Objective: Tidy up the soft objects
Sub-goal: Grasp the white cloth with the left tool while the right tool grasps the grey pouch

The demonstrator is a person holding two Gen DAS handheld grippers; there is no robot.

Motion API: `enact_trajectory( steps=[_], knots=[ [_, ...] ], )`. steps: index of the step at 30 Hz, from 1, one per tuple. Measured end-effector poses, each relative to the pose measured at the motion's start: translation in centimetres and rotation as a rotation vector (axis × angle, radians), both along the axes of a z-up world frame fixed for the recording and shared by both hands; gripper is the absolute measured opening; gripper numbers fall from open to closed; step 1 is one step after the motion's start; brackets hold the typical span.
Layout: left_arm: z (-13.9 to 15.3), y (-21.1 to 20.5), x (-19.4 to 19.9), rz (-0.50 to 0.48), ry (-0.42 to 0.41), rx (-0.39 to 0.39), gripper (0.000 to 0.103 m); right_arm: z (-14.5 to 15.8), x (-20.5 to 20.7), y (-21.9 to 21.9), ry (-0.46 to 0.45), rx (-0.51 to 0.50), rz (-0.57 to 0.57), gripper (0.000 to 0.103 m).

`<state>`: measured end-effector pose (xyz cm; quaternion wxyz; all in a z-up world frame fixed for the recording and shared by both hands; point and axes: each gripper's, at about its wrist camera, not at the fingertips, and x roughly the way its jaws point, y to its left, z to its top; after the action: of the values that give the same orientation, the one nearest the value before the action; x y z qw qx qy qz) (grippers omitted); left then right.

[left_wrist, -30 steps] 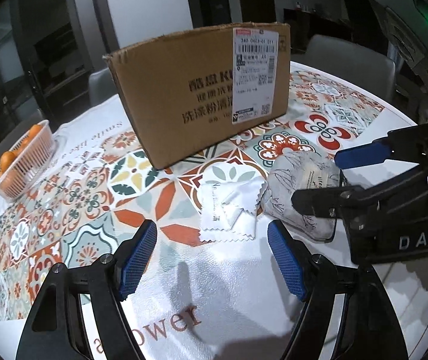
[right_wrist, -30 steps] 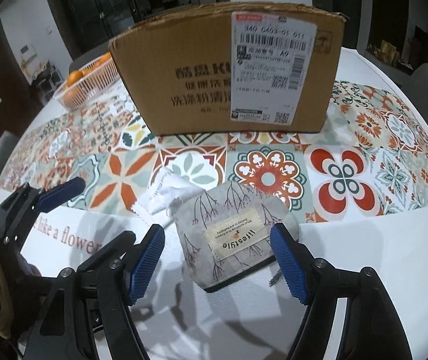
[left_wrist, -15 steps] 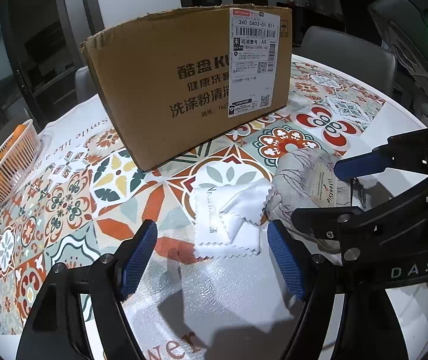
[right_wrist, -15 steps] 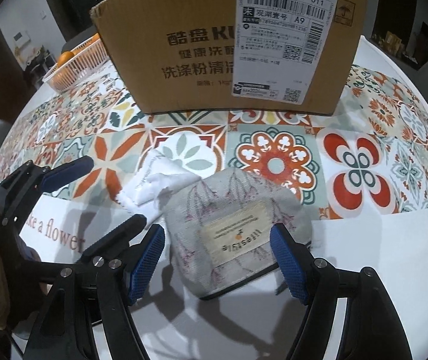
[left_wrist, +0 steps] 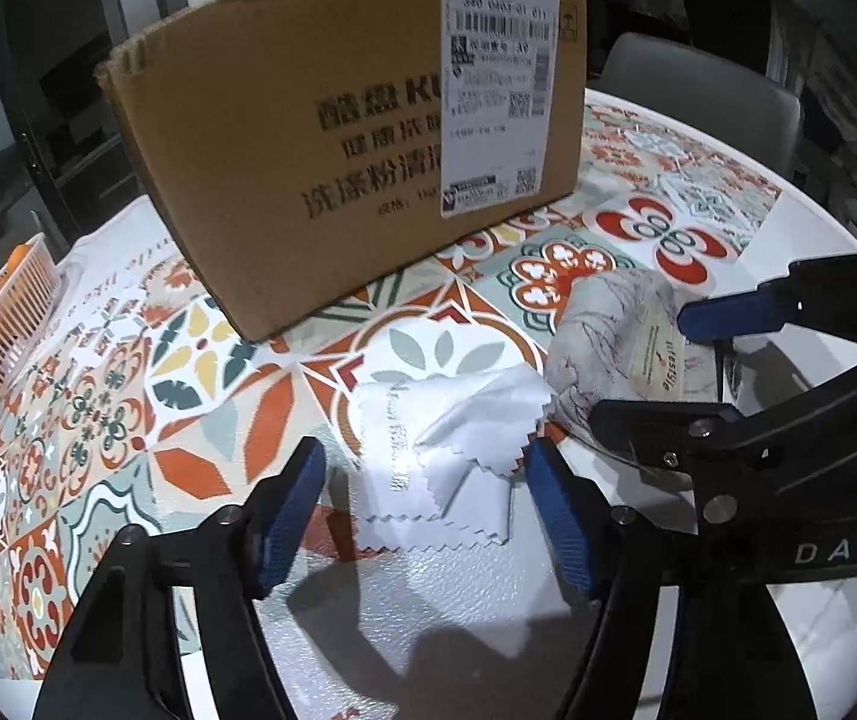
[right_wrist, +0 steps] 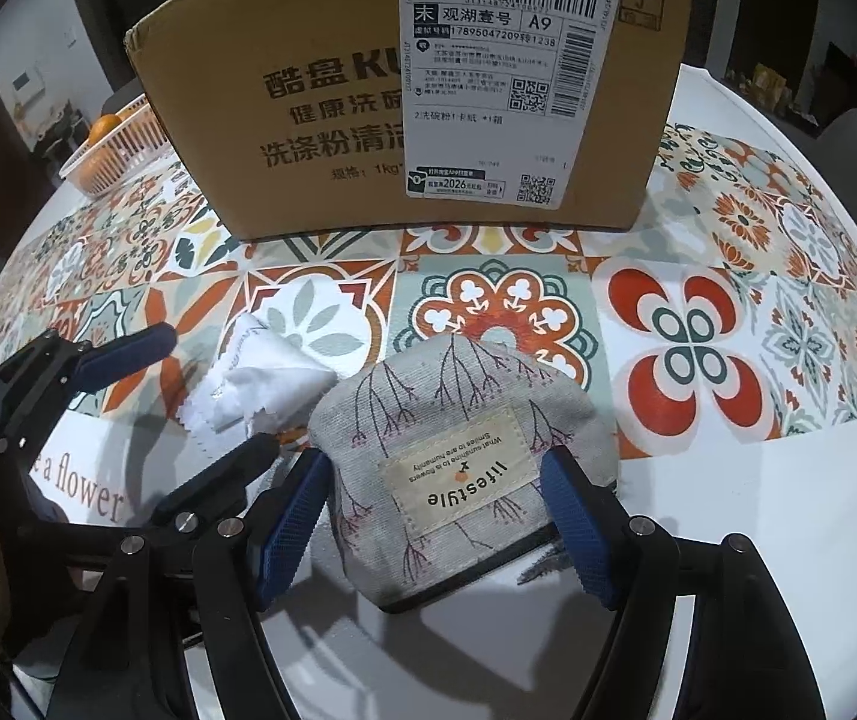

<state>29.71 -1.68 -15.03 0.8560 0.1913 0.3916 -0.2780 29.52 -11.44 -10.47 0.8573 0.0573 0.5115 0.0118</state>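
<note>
A white cleaning cloth (left_wrist: 446, 456) with zigzag edges lies crumpled on the patterned tablecloth. My left gripper (left_wrist: 428, 504) is open, its blue pads on either side of the cloth's near edge. A grey fabric pouch (right_wrist: 458, 456) with a "lifestyle" label lies to the cloth's right. My right gripper (right_wrist: 434, 516) is open with the pouch between its pads. The pouch (left_wrist: 614, 336) and the right gripper (left_wrist: 644, 372) also show in the left wrist view. The cloth (right_wrist: 260, 384) and left gripper (right_wrist: 212, 396) show in the right wrist view.
A brown cardboard box (left_wrist: 356, 162) with a shipping label stands upright just behind both soft objects; it also fills the back of the right wrist view (right_wrist: 332, 102). A plastic basket of oranges (left_wrist: 2, 324) sits at the far left. A grey chair (left_wrist: 698, 84) stands beyond the table.
Both grippers have moved forward and down. The cloth now lies between the left pads and the pouch between the right pads. Both stay open.
</note>
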Motion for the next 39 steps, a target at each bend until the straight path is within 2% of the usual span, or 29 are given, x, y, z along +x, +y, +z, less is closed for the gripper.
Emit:
enact_trajectory(
  steps=[3, 5, 12, 13, 14, 15, 16, 17, 28, 39],
  knots=[
    [0.1, -0.1, 0.1, -0.004, 0.005, -0.004, 0.064, -0.1, 0.0, -0.1, -0.014, 0.002, 0.004, 0.074],
    [0.1, -0.2, 0.1, -0.012, 0.015, -0.015, 0.058, -0.1, 0.0, -0.1, -0.022, -0.002, -0.001, 0.069],
    [0.2, -0.8, -0.2, -0.013, 0.049, -0.053, 0.019, -0.1, -0.5, -0.5, -0.059, -0.003, 0.002, 0.053],
    [0.3, -0.9, -0.1, -0.004, 0.054, -0.058, 0.016, -0.1, -0.6, -0.5, -0.066, -0.005, 0.010, 0.049],
    [0.3, -0.9, -0.1, 0.005, 0.059, -0.063, 0.015, 0.0, -0.7, -0.3, -0.072, 0.014, 0.026, 0.028],
    [0.3, -0.9, 0.0, 0.016, 0.066, -0.069, 0.012, 0.0, -0.7, -0.1, -0.071, 0.051, 0.051, 0.019],
    [0.3, -0.8, 0.0, 0.028, 0.072, -0.077, 0.010, 0.0, -0.7, 0.2, -0.068, 0.051, 0.059, 0.011],
    [0.4, -0.7, 0.1, 0.039, 0.076, -0.080, 0.009, 0.0, -0.7, 0.6, -0.073, 0.037, 0.066, 0.009],
    [2.5, 0.2, -1.4, 0.123, 0.068, -0.165, 0.007, 1.6, -2.0, 0.0, -0.140, 0.099, 0.041, 0.007],
    [6.4, 0.5, -2.7, 0.178, -0.008, -0.233, 0.007, 4.4, -3.0, -1.4, -0.217, 0.141, -0.008, 0.007]
  ],
)
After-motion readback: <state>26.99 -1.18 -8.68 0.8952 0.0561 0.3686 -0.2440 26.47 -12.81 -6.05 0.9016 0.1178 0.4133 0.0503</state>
